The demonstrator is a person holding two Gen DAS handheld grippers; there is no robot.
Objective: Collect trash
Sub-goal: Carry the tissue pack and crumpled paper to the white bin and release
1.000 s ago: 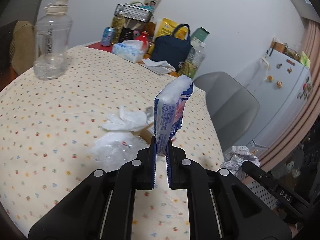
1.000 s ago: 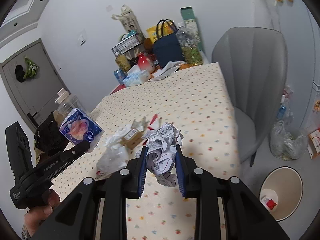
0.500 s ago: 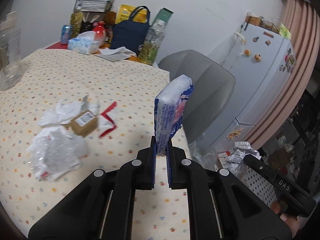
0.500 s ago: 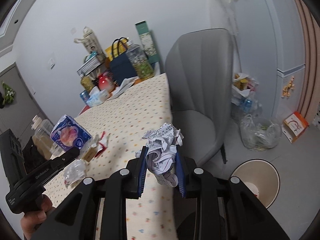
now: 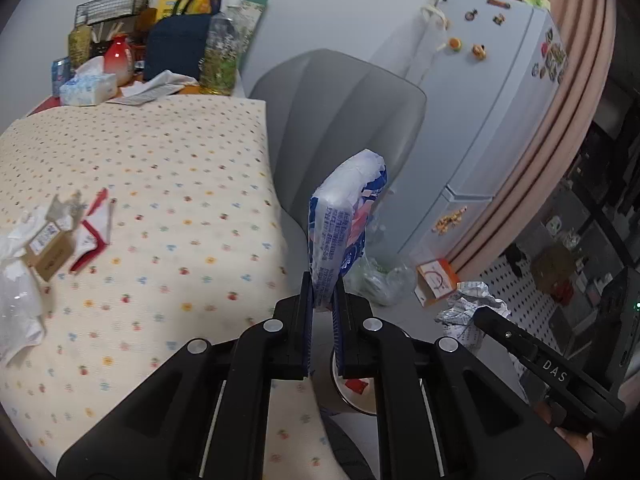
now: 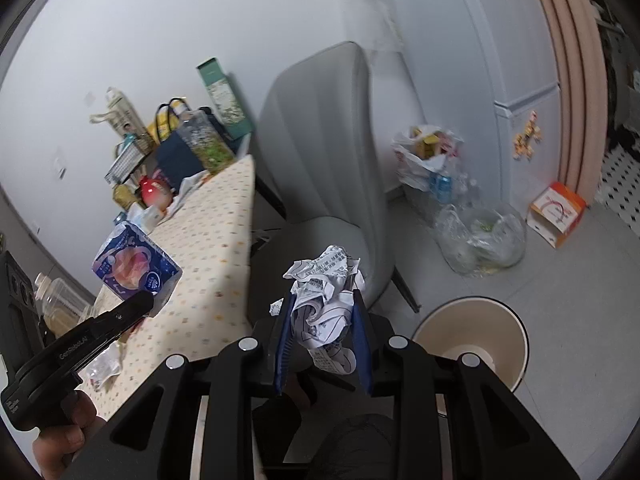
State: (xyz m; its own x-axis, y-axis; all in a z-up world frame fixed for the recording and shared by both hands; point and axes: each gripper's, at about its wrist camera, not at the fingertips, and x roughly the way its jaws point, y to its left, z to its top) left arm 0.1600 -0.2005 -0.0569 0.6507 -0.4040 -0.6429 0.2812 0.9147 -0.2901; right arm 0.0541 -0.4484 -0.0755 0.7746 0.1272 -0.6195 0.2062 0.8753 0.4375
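Tongs come first: your left tongs are pinched nearly closed on the bottom edge of a blue-and-white tissue pack, which stands upright above them, and your right tongs are clamped, partly open, around a crumpled ball of printed paper. Both loads are off the tabletop and out past its edge, so you are judged to be in the carry step, heading for the cream waste bin on the floor just beyond the right tongs.

The next move calls for bringing each load over the bin's open mouth before you let go, paper first since it is nearer; the light pack may tip as it drops.

Farther back, a small cardboard box, a red-edged wrapper and crumpled clear plastic are left on the tabletop beside the grey chair.

From the left camera the bin is mostly hidden behind the tongs, and its contents cannot be made out in either view.
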